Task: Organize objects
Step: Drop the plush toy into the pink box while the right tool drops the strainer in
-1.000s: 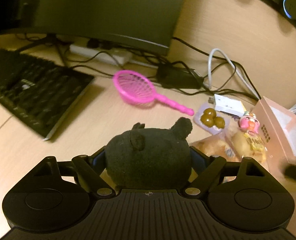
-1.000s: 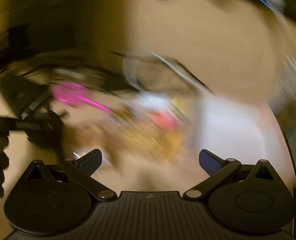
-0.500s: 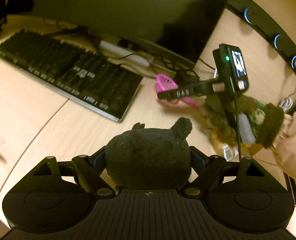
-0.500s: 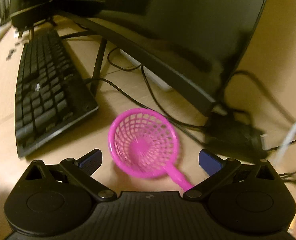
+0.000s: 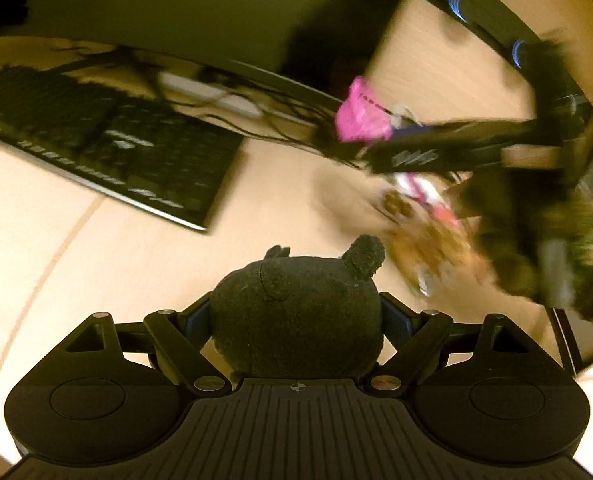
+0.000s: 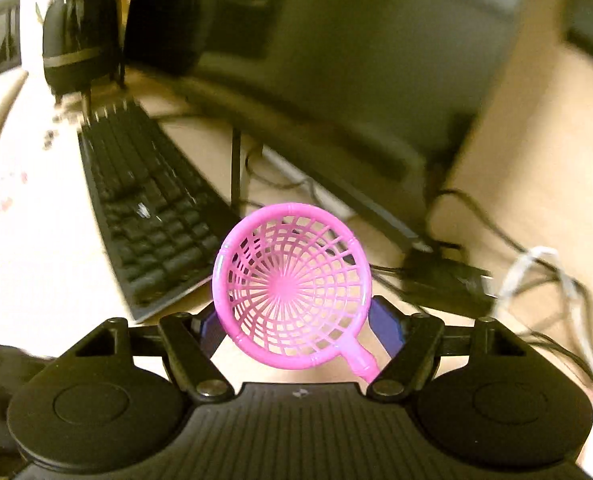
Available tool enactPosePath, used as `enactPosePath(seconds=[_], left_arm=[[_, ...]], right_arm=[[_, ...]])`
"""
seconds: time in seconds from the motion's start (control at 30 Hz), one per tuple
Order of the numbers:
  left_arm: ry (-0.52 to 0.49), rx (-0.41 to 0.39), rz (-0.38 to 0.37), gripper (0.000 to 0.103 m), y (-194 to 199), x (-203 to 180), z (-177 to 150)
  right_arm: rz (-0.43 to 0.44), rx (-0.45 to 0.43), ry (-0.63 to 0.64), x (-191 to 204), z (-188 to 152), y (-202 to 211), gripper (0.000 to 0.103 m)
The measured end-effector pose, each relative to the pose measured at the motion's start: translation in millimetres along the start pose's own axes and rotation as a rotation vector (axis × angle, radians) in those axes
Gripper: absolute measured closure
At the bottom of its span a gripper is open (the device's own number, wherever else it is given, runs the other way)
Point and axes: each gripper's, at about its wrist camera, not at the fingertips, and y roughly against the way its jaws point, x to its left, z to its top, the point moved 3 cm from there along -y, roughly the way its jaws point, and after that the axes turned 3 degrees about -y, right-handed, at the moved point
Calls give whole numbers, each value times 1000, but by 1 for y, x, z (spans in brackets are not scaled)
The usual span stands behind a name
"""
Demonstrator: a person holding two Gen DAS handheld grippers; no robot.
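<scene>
My left gripper [image 5: 296, 316] is shut on a black plush toy [image 5: 296, 316] with round ears and holds it above the wooden desk [image 5: 136, 264]. My right gripper [image 6: 292, 320] is shut on the basket of a pink plastic strainer [image 6: 292, 284] and holds it off the desk, handle pointing back toward me. In the left wrist view the right gripper [image 5: 380, 132] shows blurred at the upper right with the pink strainer [image 5: 360, 116] in it.
A black keyboard [image 5: 108, 148] lies at the left, also in the right wrist view [image 6: 152, 216]. A dark monitor [image 6: 336, 60] stands behind with cables and a power brick [image 6: 444, 280]. Snack packets [image 5: 428, 236] lie blurred at the right.
My right gripper has closed on the pink strainer and lifted it off the desk. My left gripper still holds the plush toy and has swung slightly; both views are blurred by motion.
</scene>
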Motion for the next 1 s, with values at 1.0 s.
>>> enactPosePath(seconds=[1.0], left_arm=[[-564,-150,-362,14,-204,-355,148]], right_arm=[[-472,20,-550,-159,-240,247,28]])
